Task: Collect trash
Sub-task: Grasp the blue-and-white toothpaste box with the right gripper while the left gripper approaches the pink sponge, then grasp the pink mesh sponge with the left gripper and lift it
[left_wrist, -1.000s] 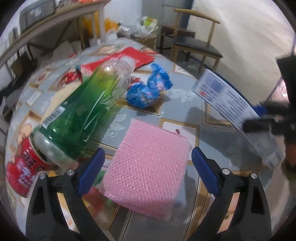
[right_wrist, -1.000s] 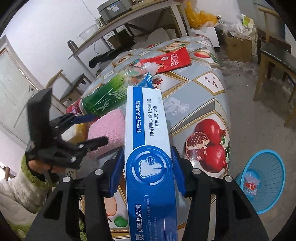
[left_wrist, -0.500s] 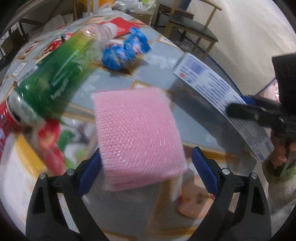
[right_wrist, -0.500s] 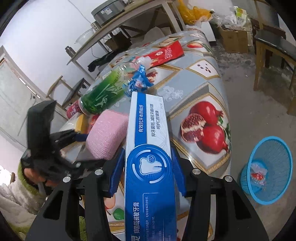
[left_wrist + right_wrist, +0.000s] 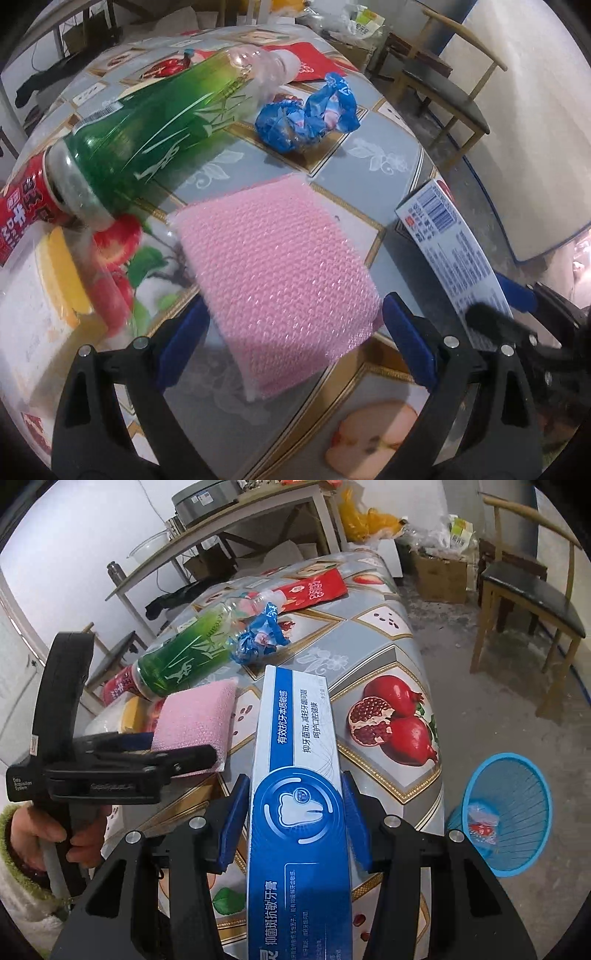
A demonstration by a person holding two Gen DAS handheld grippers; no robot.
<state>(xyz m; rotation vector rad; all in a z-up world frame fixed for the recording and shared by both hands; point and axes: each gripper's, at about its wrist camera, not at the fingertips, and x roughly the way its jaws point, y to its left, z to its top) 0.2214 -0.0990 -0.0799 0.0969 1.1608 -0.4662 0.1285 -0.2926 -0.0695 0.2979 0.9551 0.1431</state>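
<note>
Since a second ago, left gripper [image 5: 291, 332] has rolled, so the pink knobbly scouring pad [image 5: 280, 273] now lies slanted between its blue pads, corner toward 7 o'clock. Pads stand apart on either side of the pad; whether they press it, cannot tell.

Right gripper [image 5: 291, 823] clamps the long blue-and-white toothpaste carton [image 5: 299, 797] across its width, both blue pads tight on the carton's sides, carton tip pointing to 12 o'clock over the fruit-patterned tablecloth [image 5: 388, 646].

Left wrist view: green plastic bottle [image 5: 162, 136] lies on its side at 10 o'clock from the pad, base touching a red drinks can [image 5: 26, 206]. Crumpled blue wrapper [image 5: 306, 114] at 12 o'clock, just beside the bottle's neck.

Right wrist view: blue mesh wastebasket [image 5: 506, 812] on the floor at 3 o'clock, off the table edge, with a scrap inside. A hand [image 5: 44, 834] in a green-cuffed sleeve grips the left tool's handle at 8 o'clock.
</note>
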